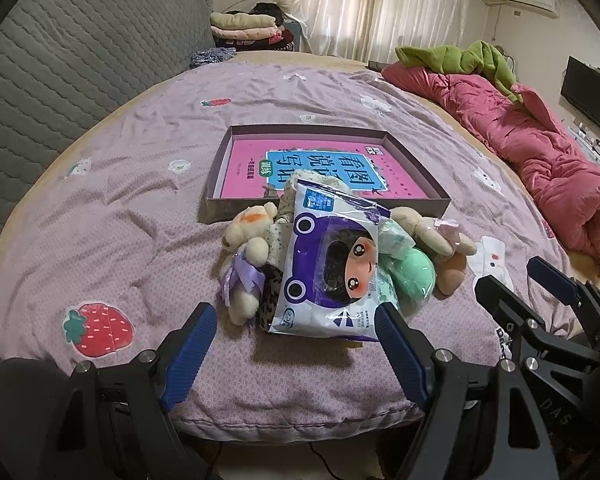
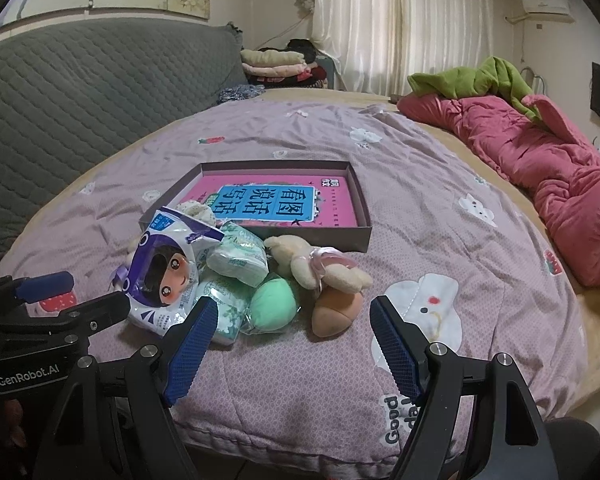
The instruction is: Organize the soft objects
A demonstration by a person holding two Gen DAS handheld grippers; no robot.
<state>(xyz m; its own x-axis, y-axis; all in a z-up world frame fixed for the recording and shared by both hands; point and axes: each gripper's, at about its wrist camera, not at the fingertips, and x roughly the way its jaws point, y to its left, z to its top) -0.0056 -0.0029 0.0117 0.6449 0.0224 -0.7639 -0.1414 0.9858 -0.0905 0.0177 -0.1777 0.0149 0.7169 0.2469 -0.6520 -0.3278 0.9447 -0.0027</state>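
A pile of soft things lies on the bed in front of a shallow box (image 1: 216, 168) (image 2: 362, 216) that holds a pink book. On top is a purple-and-white cartoon wipes pack (image 1: 332, 268) (image 2: 162, 276). Around it are a cream bear with a purple bow (image 1: 246, 248), a green ball (image 1: 414, 276) (image 2: 274, 306), tissue packs (image 2: 240, 258) and a cream plush with a pink bow (image 1: 436, 232) (image 2: 320, 268). My left gripper (image 1: 296, 352) is open just short of the wipes pack. My right gripper (image 2: 294, 344) is open just short of the green ball and the plush.
The bed has a lilac quilt (image 1: 120, 208) (image 2: 440, 184) with strawberry prints. A grey padded headboard (image 1: 60, 60) stands at the left. A rolled red duvet (image 1: 540, 152) (image 2: 560, 184) with a green blanket lies at the right. Folded laundry (image 1: 244, 28) is stacked at the back.
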